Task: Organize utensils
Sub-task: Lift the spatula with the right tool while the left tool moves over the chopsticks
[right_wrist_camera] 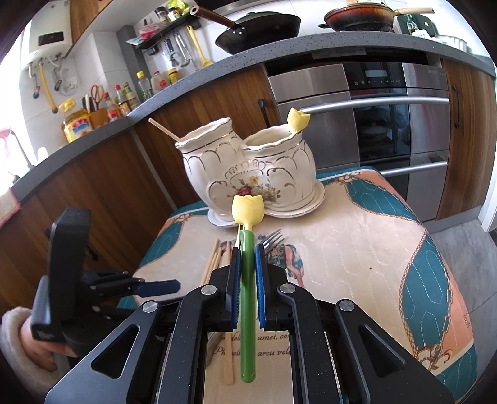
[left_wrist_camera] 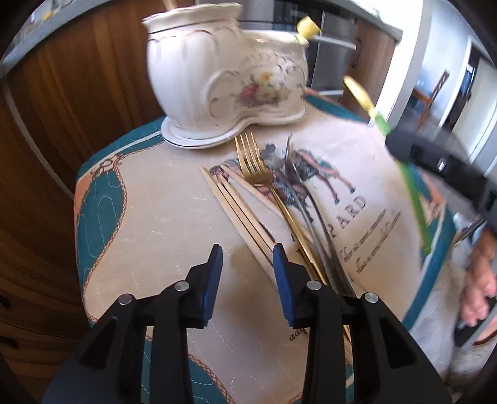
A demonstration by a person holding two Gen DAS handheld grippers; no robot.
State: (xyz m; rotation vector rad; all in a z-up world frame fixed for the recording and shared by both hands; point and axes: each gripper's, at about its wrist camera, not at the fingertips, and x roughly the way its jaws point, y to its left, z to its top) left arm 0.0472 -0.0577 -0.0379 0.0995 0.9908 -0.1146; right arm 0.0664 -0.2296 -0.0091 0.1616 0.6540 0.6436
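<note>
right hand-held gripper (right_wrist_camera: 248,258) clamps tulip spoon (right_wrist_camera: 248,279), hiding forks (right_wrist_camera: 273,241); left hand-held gripper (left_wrist_camera: 247,259) apart.

A quilted cloth (right_wrist_camera: 357,245) with teal and peach borders covers the bench. Behind its far edge stand wooden cabinets (right_wrist_camera: 198,102) and a steel oven (right_wrist_camera: 372,118) under a grey speckled counter (right_wrist_camera: 217,66), which carries a black wok (right_wrist_camera: 261,29), a brown pan (right_wrist_camera: 360,15) and bottles (right_wrist_camera: 124,99).

Glossy glazed ceramic holder (right_wrist_camera: 251,174), quilted matt cloth (right_wrist_camera: 357,248), shiny gold metal fork (left_wrist_camera: 257,174), pale wooden chopsticks (left_wrist_camera: 239,214).
</note>
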